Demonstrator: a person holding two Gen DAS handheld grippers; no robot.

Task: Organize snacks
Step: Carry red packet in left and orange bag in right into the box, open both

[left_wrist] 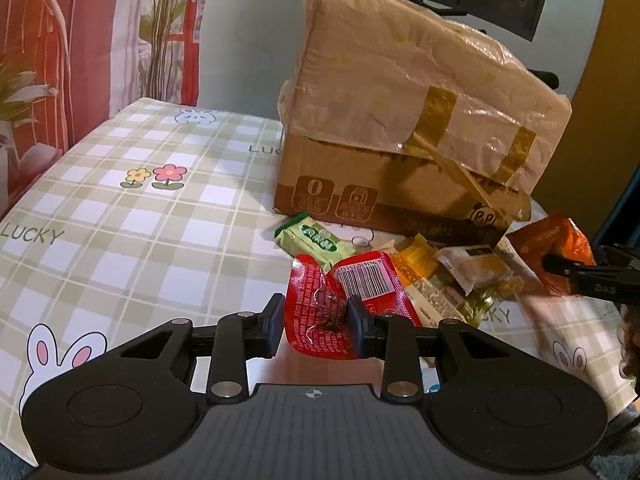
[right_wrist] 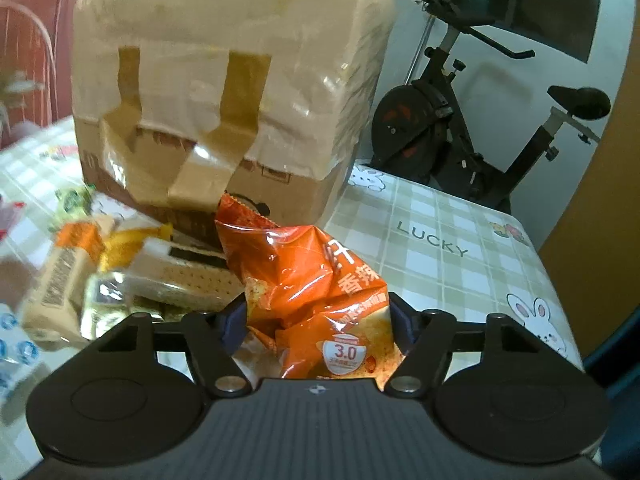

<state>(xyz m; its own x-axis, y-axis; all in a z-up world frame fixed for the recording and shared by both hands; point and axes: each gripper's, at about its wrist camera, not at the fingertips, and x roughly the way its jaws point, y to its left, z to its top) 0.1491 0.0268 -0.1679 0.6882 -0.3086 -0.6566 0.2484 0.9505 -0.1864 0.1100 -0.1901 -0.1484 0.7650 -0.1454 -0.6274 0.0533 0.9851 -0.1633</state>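
My left gripper (left_wrist: 314,326) is shut on a red snack packet (left_wrist: 320,316) with a barcode, at the near edge of a snack pile. My right gripper (right_wrist: 318,320) is shut on an orange crinkled snack bag (right_wrist: 308,280); that bag (left_wrist: 556,248) and the right gripper's fingers (left_wrist: 560,266) also show at the right of the left wrist view. The pile holds a green packet (left_wrist: 316,238), a yellow-orange packet (left_wrist: 412,264) and a white cracker packet (left_wrist: 476,268), which shows in the right wrist view (right_wrist: 188,276) too. A taped cardboard box (left_wrist: 404,120) stands behind the pile.
The table (left_wrist: 120,208) has a green checked cloth with rabbits and "LUCKY" print. The cardboard box (right_wrist: 224,92) fills the middle. An exercise bike (right_wrist: 460,120) stands beyond the table's far right edge. A red patterned curtain (left_wrist: 60,60) hangs at the left.
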